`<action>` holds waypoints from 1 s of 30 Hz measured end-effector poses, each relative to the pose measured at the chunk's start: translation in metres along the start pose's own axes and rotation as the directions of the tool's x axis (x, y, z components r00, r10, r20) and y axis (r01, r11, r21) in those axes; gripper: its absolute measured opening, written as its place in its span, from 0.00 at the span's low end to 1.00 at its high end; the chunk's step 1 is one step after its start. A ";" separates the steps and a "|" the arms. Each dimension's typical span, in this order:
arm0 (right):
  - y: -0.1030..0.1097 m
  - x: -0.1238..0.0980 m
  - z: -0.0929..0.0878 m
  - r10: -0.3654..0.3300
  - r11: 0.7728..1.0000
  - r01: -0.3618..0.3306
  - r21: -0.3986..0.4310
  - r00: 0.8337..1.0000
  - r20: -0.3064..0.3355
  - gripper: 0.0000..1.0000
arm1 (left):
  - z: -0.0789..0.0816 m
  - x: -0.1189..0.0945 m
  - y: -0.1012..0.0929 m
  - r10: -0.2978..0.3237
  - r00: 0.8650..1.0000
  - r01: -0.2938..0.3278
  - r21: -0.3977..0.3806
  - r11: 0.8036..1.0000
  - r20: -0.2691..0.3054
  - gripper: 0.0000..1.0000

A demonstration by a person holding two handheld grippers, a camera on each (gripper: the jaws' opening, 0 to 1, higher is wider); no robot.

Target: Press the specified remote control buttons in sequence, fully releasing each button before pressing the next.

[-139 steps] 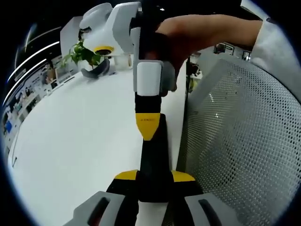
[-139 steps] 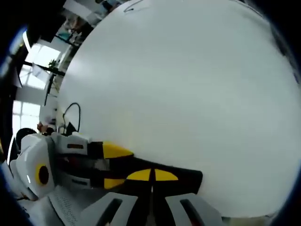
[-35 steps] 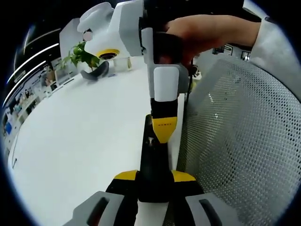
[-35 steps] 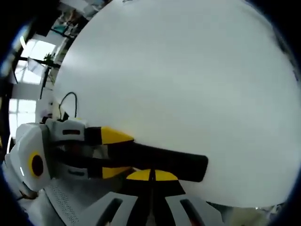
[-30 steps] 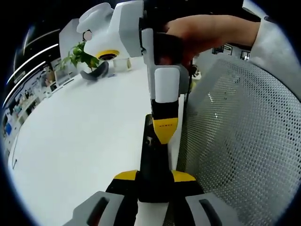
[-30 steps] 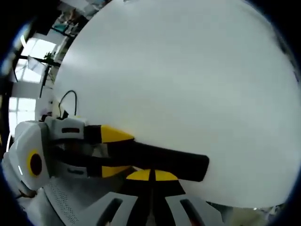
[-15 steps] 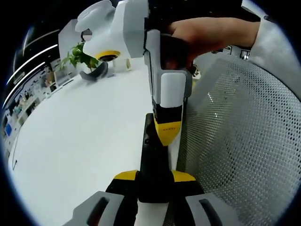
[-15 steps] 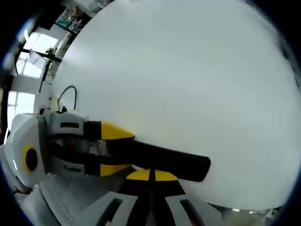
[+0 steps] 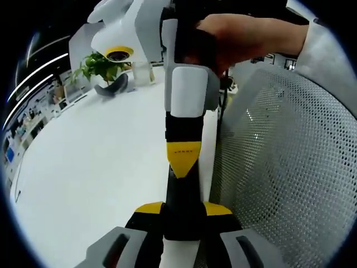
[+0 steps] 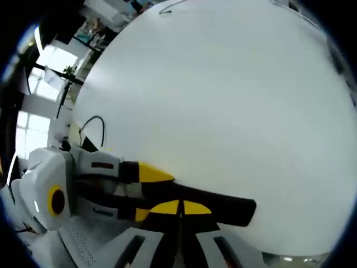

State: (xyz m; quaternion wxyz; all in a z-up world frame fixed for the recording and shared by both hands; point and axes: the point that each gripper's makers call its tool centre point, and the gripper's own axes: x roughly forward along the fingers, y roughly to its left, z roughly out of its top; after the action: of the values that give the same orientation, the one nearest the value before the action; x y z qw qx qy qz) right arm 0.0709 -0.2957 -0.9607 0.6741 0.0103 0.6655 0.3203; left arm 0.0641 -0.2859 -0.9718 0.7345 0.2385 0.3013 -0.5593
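Remote [image 9: 182, 201] is clamped in the left gripper [image 9: 183, 215]. Right gripper [image 10: 179, 211], jaws together, has its tip on or just above the remote, probably mid-press; contact is hard to see. Next: lift fully clear before the next button. Left gripper view adds the hand [image 9: 245, 39] and mesh chair [image 9: 284, 167]; right gripper view adds the bare table [image 10: 223, 100].

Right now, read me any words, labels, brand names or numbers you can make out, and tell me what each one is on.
Nothing legible.
Small dark print on the right claw's yellow tip: too small to read.
Short dark label on the left claw's grey arm: blurred.
No readable markings on the black remote.
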 end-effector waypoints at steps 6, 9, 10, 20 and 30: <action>-0.004 0.003 -0.001 -0.008 1.000 0.008 0.000 1.000 -0.005 0.00 | 0.000 0.000 0.000 0.001 1.000 -0.001 0.002 1.000 0.001 0.25; -0.004 0.003 -0.001 -0.007 1.000 0.007 0.006 1.000 -0.010 0.00 | 0.000 0.000 0.000 0.000 1.000 0.000 0.001 1.000 0.002 0.25; -0.004 0.003 -0.001 -0.006 1.000 0.006 0.007 1.000 -0.011 0.00 | 0.000 0.000 0.001 0.000 1.000 0.000 -0.002 1.000 0.002 0.25; -0.010 0.002 0.002 0.015 0.996 -0.015 0.088 1.000 0.003 0.00 | -0.001 -0.001 0.002 0.000 1.000 0.000 -0.023 1.000 -0.002 0.24; -0.011 0.001 0.003 0.004 0.997 -0.004 0.080 1.000 0.004 0.00 | 0.000 0.000 0.003 0.003 1.000 -0.003 -0.025 1.000 -0.002 0.24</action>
State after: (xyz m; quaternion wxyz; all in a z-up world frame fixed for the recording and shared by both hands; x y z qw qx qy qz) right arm 0.0780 -0.3028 -0.9666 0.6739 0.0390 0.6764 0.2947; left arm 0.0668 -0.2852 -0.9718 0.7379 0.2303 0.3089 -0.5542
